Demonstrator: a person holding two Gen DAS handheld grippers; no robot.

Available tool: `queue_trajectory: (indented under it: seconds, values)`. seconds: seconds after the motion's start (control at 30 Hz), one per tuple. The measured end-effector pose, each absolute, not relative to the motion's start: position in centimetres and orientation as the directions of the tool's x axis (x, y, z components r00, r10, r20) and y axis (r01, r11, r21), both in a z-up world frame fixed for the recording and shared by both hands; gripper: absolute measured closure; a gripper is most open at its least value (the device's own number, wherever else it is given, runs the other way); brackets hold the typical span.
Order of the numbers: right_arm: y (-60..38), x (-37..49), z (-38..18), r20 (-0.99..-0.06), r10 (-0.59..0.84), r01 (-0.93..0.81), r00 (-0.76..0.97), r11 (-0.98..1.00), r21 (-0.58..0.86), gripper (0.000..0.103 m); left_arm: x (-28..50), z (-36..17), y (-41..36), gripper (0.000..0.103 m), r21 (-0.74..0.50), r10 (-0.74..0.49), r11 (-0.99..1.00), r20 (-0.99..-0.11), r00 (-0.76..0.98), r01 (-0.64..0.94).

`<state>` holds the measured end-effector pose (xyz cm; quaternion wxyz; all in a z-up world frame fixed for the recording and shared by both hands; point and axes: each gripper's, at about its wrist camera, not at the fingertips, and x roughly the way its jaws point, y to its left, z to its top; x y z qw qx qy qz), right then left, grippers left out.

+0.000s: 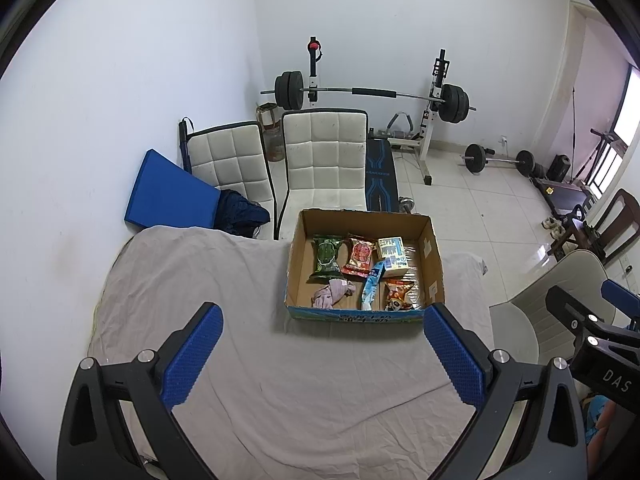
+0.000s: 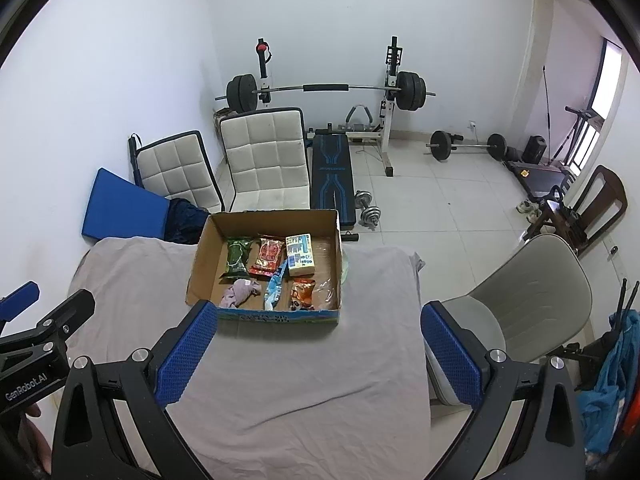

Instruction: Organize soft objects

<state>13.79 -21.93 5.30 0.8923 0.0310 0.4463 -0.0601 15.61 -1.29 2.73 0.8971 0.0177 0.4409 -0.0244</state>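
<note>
A cardboard box (image 1: 434, 264) (image 2: 200, 256) stands on the far part of a table under a grey cloth (image 1: 248, 360) (image 2: 304, 368). In it lie a green packet (image 1: 326, 258) (image 2: 237, 258), a red packet (image 1: 361, 257) (image 2: 269, 256), a white carton (image 1: 393, 253) (image 2: 301, 254), a blue pouch (image 1: 372, 284) (image 2: 275, 286), an orange packet (image 1: 397, 294) (image 2: 302, 294) and a crumpled pink cloth (image 1: 332, 294) (image 2: 240, 292). My left gripper (image 1: 322, 356) is open and empty, short of the box. My right gripper (image 2: 318, 354) is open and empty too, beside it.
Two white padded chairs (image 1: 324, 160) (image 2: 264, 160) and a blue mat (image 1: 168, 192) (image 2: 120, 208) stand behind the table. A weight bench with barbell (image 1: 376, 96) (image 2: 332, 88) is at the back wall. A beige chair (image 1: 560, 300) (image 2: 528, 300) stands right of the table.
</note>
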Motion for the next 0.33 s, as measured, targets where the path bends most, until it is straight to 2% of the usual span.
queue_trajectory:
  seconds: [0.33]
  values:
    - [-21.98, 13.62, 5.35, -0.801, -0.08, 0.138, 0.594, 0.99, 0.003, 0.0, 15.63, 2.87, -1.27, 0.0, 0.006, -0.031, 0.998, -0.79, 0.612, 0.059]
